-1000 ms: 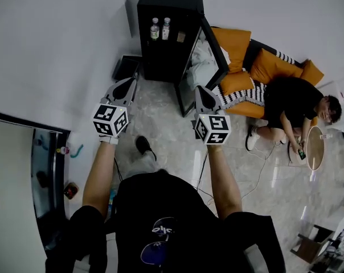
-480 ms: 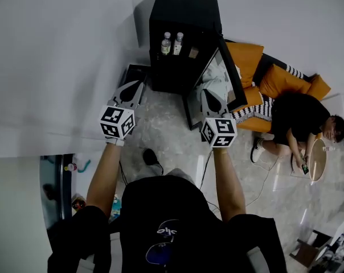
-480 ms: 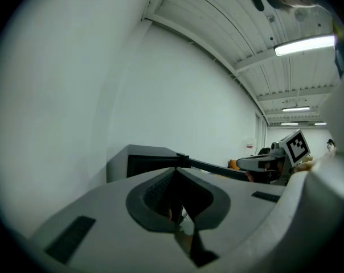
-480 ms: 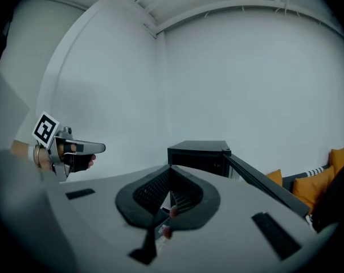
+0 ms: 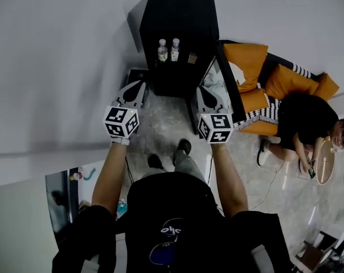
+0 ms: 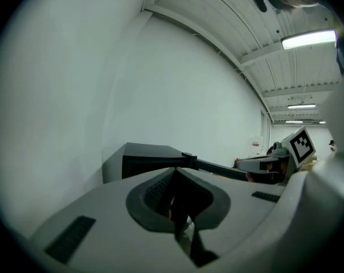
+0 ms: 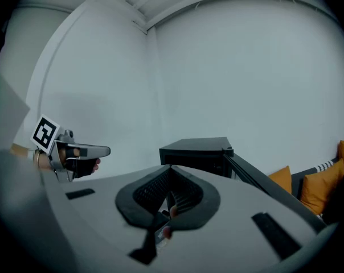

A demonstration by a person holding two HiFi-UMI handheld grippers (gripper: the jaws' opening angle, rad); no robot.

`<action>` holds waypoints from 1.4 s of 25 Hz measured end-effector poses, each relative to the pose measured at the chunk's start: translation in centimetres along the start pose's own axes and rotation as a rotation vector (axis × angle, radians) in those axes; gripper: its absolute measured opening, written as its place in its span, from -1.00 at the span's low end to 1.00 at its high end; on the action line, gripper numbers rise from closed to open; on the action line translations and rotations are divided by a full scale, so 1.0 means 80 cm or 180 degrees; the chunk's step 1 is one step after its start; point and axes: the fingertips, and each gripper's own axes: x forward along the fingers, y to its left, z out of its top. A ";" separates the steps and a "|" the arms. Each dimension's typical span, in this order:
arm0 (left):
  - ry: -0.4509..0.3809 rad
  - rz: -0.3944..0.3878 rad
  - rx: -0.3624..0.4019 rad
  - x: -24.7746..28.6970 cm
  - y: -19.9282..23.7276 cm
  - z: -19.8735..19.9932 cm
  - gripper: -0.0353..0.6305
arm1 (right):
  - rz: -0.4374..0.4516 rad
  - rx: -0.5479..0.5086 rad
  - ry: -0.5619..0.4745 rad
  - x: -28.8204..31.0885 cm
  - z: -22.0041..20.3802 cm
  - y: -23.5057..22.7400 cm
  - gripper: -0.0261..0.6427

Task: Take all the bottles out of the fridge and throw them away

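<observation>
Nearest, the person's bare forearms reach forward over the pale glossy stone floor [image 5: 160, 127], each carrying a grey two-jaw tool. The left gripper [image 5: 139, 86] has its jaws pressed together with nothing between them, and the right gripper [image 5: 201, 90] is likewise closed and empty. That suits an approach, since neither has anything to carry yet. Both point ahead at the small black cabinet fridge [image 5: 180, 13], which stands against the white wall. Its glass door [image 5: 224, 81] is swung out to the right, leaving the shelf free to reach from the front. On that shelf, well beyond the tips, two clear plastic bottles with white caps [image 5: 162, 51] stand upright side by side. A small tan item beside them is too small to identify. The jaws will probably have to open before either bottle can be taken. Farther right, a seated person in black [image 5: 303, 118] is on a sofa with orange cushions [image 5: 246, 56], clear of the path.
</observation>
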 end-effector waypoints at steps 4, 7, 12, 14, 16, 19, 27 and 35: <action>0.0041 0.0087 0.0031 0.044 -0.007 0.000 -0.89 | 0.0164 0.0038 0.0040 0.020 -0.006 -0.020 -0.92; 0.0036 0.0150 0.0049 0.067 -0.010 0.000 -0.89 | 0.0283 0.0050 0.0058 0.041 -0.009 -0.030 -0.92; 0.0041 0.0263 0.0039 0.086 -0.012 -0.005 -0.89 | 0.0407 0.0084 0.0090 0.063 -0.015 -0.042 -0.92; 0.0057 0.0289 0.0039 0.089 -0.010 -0.006 -0.89 | 0.0432 0.0095 0.0090 0.070 -0.015 -0.044 -0.92; 0.0062 0.0289 0.0038 0.093 -0.005 -0.006 -0.89 | 0.0441 0.0094 0.0084 0.080 -0.014 -0.046 -0.92; 0.0061 0.0262 0.0034 0.103 0.006 -0.005 -0.89 | 0.0425 0.0083 0.0098 0.095 -0.016 -0.049 -0.92; 0.0054 0.0031 0.0109 0.123 0.052 -0.001 -0.89 | 0.0256 0.0033 0.0096 0.142 -0.016 -0.036 -0.92; 0.0134 -0.0195 0.0172 0.119 0.120 -0.016 -0.89 | 0.0001 0.0076 0.0049 0.212 -0.024 0.002 -0.92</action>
